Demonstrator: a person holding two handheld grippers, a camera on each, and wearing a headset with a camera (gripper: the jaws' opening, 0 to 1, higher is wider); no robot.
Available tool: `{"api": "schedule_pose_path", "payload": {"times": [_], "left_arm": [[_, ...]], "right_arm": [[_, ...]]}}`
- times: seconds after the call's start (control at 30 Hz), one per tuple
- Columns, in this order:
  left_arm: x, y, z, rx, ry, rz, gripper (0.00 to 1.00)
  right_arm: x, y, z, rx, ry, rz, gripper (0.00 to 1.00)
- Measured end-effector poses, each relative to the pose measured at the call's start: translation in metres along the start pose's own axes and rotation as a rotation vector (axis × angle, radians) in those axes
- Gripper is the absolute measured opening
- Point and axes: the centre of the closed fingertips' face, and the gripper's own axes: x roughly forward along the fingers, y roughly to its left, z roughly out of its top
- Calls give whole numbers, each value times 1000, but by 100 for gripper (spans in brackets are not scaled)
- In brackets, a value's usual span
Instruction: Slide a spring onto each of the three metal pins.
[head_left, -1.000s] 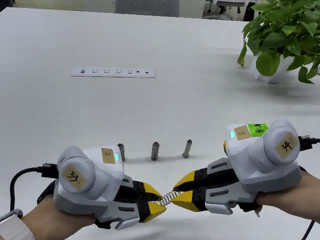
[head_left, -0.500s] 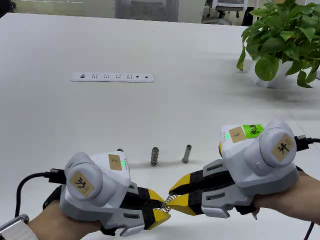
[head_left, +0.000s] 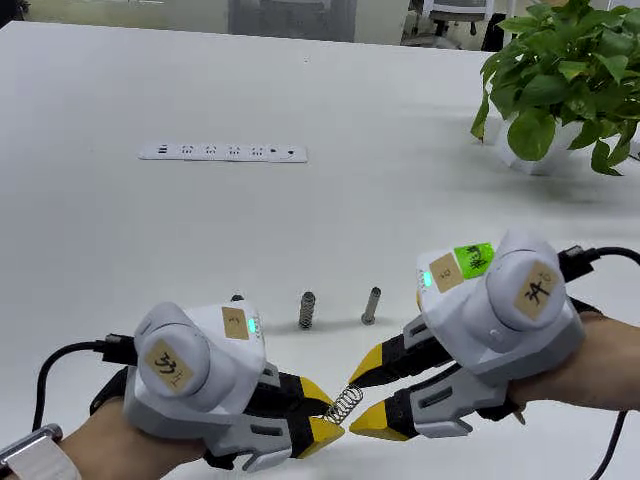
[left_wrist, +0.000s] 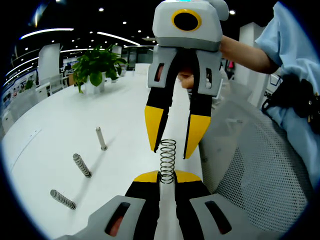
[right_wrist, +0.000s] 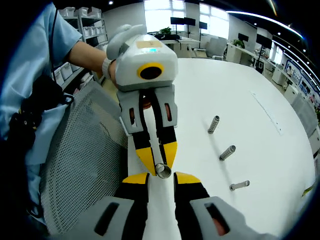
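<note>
In the lower middle of the head view the left gripper (head_left: 326, 416) is closed on one end of a loose spring (head_left: 343, 403) and holds it in the air above the white table (head_left: 150, 230), pointing toward the right gripper (head_left: 358, 405). The right gripper is open at a middle width, with one yellow jaw on each side of the spring's free end. In the left gripper view a small gap shows on both sides, so it does not grip yet. Above the grippers in the head view the three pins stand in a row. The bare pin (head_left: 371, 305) is at the right and the middle pin (head_left: 307, 310) already carries a spring. The left pin (left_wrist: 62, 199), at the lower left of the left gripper view, carries one too. I judge that two of three are done, and that the step in hand is to pass the last spring from one gripper to the other. To do it well, the right gripper should close gently on the outer coils, enough to hold but not to crush. The left gripper should let go only when that grip is firm, because a thin spring can jump away. It is better to take the spring near its end, so the other mouth stays free to go straight over the bare pin.
</note>
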Motion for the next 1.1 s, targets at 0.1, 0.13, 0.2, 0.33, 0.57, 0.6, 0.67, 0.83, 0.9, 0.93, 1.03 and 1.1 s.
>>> {"api": "schedule_pose_path", "payload": {"times": [0.1, 0.13, 0.2, 0.33, 0.57, 0.6, 0.67, 0.83, 0.9, 0.93, 1.03, 1.1], "left_arm": [[2, -1, 0, 5, 2, -5, 9], [3, -2, 0, 6, 2, -6, 9], [4, -3, 0, 8, 0, -10, 9], [5, -3, 2, 11, -6, -11, 9], [4, -3, 4, 16, -6, -13, 9], [4, -3, 4, 17, -6, -15, 9], [4, -4, 4, 23, -2, -17, 9], [4, -5, 3, 35, 7, -24, 10], [4, -6, 2, 48, 17, -30, 10], [5, -7, 2, 51, 21, -30, 10], [5, -7, 1, 52, 28, -29, 10], [5, -7, 0, 51, 27, -29, 10]], "right_arm": [[1, 1, 3, -8, 12, 16, 19], [1, 1, 3, -15, 17, 21, 19], [3, 1, 2, -25, 30, 31, 18], [5, 1, 0, -37, 52, 45, 17], [8, 3, -1, -48, 70, 65, 16], [8, 3, -1, -50, 71, 66, 16], [9, 4, -1, -51, 74, 71, 16], [10, 7, -2, -55, 85, 86, 14], [11, 8, -2, -58, 87, 90, 13], [11, 8, -3, -57, 93, 95, 13], [12, 8, -3, -62, 97, 98, 13], [12, 8, -3, -57, 96, 102, 12]]}}
